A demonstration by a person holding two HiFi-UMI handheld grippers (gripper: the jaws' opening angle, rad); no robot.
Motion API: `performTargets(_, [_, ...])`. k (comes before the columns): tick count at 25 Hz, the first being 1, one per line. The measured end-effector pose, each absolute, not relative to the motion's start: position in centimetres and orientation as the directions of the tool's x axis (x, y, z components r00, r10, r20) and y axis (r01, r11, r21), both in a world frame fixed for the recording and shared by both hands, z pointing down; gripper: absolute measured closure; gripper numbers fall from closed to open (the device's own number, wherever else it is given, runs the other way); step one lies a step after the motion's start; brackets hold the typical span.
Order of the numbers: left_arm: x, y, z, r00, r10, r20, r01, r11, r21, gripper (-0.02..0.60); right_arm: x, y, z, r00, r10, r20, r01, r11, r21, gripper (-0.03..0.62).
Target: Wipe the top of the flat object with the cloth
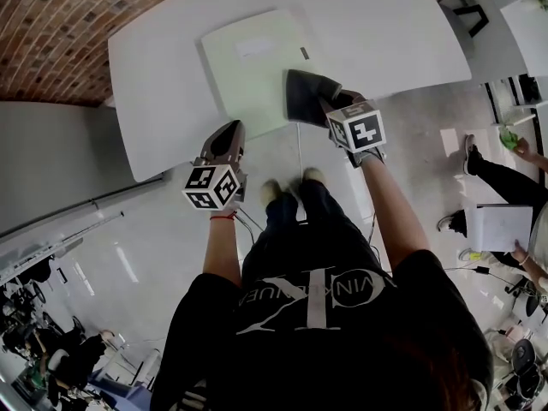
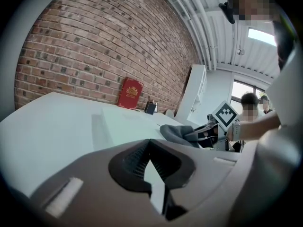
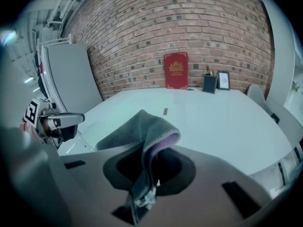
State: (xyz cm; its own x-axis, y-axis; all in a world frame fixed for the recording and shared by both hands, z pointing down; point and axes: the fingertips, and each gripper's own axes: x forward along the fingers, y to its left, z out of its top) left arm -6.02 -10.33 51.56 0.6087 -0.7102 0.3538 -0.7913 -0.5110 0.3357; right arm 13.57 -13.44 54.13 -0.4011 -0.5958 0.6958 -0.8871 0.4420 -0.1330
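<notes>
Right tongs [image 1: 334, 105] are clenched on the grey cloth [image 1: 306, 97], which hangs forward from them over the near right corner of the pale flat object [image 1: 248, 62] on the white counter [image 1: 394, 32]. Left tongs [image 1: 226, 141], closed and empty, are at the counter's near edge, apart from the cloth.

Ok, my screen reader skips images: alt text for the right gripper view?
The right gripper pinches a grey cloth that flops forward over a white table. A red book stands against the brick wall behind.
</notes>
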Motion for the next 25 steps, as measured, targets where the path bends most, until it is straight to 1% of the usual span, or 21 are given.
performTargets(8, [-5.9,-10.3,51.6,0.6,-0.715,0.36,-0.798,-0.503,0.331,0.569,15.4,-13.6,54.1,-0.387,-0.619,0.684,-0.901,0.411,-0.138,0.543])
performTargets(25, [-8.6,-9.4,50.9,0.557,-0.751,0.355,-0.827,-0.463,0.318,0.569,20.4,-13.8,53.7,-0.259,-0.671,0.695,-0.946,0.322,-0.041,0.545])
